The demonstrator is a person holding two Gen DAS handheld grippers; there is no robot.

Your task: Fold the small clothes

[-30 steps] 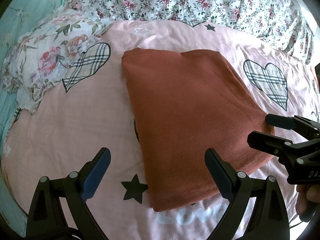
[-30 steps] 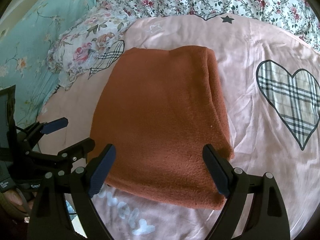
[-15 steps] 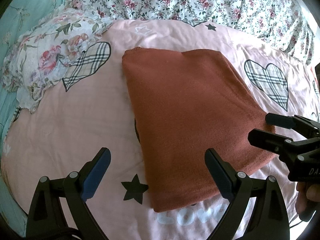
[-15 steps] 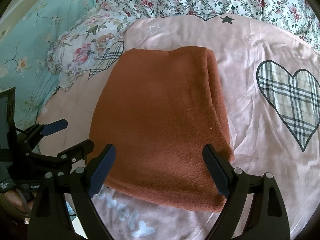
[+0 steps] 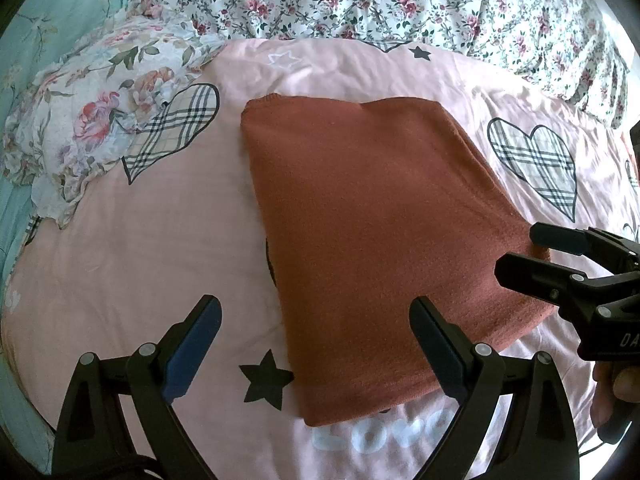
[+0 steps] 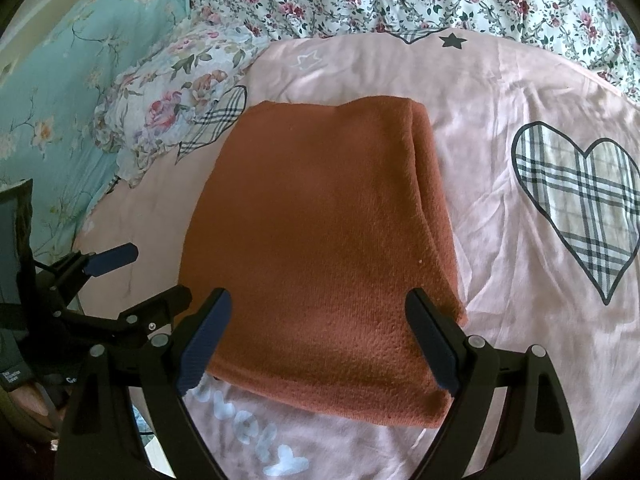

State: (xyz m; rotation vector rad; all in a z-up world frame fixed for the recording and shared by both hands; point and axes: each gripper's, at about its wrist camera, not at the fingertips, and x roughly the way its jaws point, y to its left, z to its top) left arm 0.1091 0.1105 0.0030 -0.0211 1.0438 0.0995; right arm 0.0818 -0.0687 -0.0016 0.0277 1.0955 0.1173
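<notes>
Both wrist views look down closely, sharing the folded cloth (image 5: 372,240).

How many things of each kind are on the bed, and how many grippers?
Folded rust-brown cloth: 1
Pink sheet: 1
Flowered pillow: 1
Flowered quilt: 1
Hand-held grippers, left and right: 2
Total: 6

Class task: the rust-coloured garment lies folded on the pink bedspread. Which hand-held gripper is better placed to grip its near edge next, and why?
Probably the right hand-held gripper: its open fingers straddle the rust garment's near edge; the left sits off toward its corner.
</notes>
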